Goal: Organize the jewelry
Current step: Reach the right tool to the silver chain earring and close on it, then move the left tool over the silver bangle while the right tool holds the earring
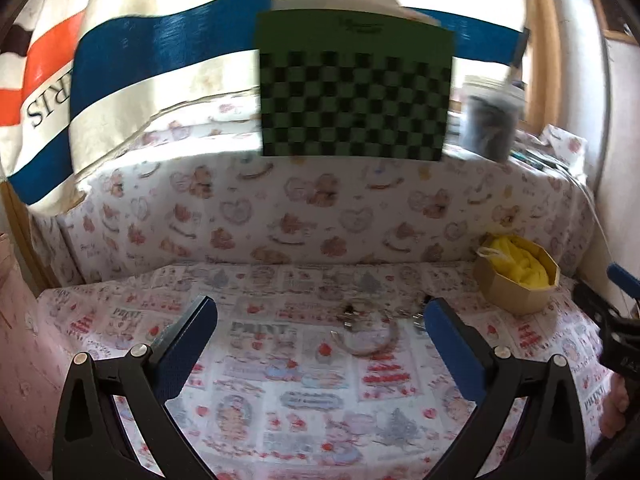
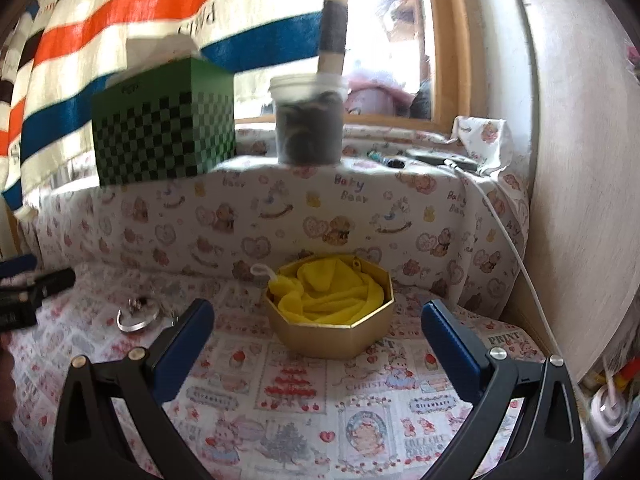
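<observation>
The jewelry (image 1: 366, 326) lies loose on the printed cloth (image 1: 280, 400) — a silver open bangle (image 2: 136, 322) with a small cluster of metal pieces, perhaps clips or earrings, just beside it; motion blur keeps me from telling them apart. Off to its right stands the gold octagonal box (image 2: 332, 330), lined with a bunched yellow cloth (image 2: 328, 292). Nothing metallic shows on that yellow lining, so by my reading the sorting has not begun: every piece is on the cloth, and each one is left to be carried into the box.

The left gripper (image 1: 320, 328) hangs above the cloth with its blue-padded fingers spread wide, the jewelry between and a little beyond the tips, touching nothing. The right gripper (image 2: 316, 330) is equally wide apart and empty — its tips flank the gold box without contact.

Behind, on the covered ledge, stand a green checkered box (image 2: 164, 132) and a plastic tub (image 2: 308, 120), with a striped towel (image 1: 160, 60) hanging over the window side and a white cable (image 2: 516, 256) trailing down at the right.
</observation>
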`<state>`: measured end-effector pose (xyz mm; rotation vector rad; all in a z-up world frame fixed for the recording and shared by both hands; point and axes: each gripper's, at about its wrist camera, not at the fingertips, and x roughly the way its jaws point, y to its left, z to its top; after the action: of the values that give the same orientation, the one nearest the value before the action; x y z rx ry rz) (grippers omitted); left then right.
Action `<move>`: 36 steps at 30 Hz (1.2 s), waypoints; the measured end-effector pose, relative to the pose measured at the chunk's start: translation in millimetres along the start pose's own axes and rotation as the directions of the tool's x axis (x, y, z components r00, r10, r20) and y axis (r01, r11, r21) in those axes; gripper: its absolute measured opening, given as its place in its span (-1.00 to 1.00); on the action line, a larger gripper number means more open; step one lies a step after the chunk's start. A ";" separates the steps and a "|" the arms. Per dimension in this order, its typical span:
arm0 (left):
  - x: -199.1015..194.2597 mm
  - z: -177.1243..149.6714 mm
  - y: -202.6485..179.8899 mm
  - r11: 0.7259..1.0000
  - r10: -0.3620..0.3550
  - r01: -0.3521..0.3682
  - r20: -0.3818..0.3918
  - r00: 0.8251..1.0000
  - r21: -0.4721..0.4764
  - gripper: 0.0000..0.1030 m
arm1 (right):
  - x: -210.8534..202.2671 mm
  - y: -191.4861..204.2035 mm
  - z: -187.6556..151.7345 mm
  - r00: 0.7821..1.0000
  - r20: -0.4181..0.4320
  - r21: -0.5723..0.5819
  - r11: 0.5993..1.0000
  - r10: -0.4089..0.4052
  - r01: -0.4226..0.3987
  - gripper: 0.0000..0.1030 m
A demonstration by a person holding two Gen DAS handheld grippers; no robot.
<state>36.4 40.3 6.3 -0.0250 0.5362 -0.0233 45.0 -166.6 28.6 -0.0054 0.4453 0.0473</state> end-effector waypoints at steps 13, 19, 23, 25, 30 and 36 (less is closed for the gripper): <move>10.4 12.4 48.1 0.994 0.007 -0.011 -0.038 0.999 -0.105 1.00 | 72.7 85.5 59.8 0.888 -0.396 -0.032 0.963 0.233 -0.267 1.00; 25.8 14.9 68.8 0.985 0.035 -0.053 -0.107 0.994 -0.166 1.00 | 116.0 131.0 54.5 0.842 -0.470 -0.041 0.946 0.266 -0.322 0.63; 38.3 13.7 85.1 0.975 0.080 -0.108 -0.151 0.985 -0.193 1.00 | 135.2 163.8 44.1 0.798 -0.538 -0.066 0.931 0.271 -0.360 -0.03; 42.9 13.0 90.5 0.972 0.072 -0.107 -0.169 0.983 -0.208 1.00 | 139.5 178.9 38.6 0.789 -0.551 -0.086 0.922 0.273 -0.378 -0.19; 47.7 10.4 93.1 0.972 0.047 -0.091 -0.201 0.978 -0.215 1.00 | 158.2 197.1 28.9 0.766 -0.599 -0.093 0.931 0.231 -0.353 -0.50; 45.8 10.3 86.9 0.977 0.043 -0.082 -0.195 0.980 -0.199 1.00 | 166.8 201.7 19.2 0.759 -0.607 -0.058 0.939 0.236 -0.338 -0.72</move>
<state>82.4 126.0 -10.9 -0.2100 0.7284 0.0926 194.1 42.6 -24.9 -0.1185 1.0750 0.3994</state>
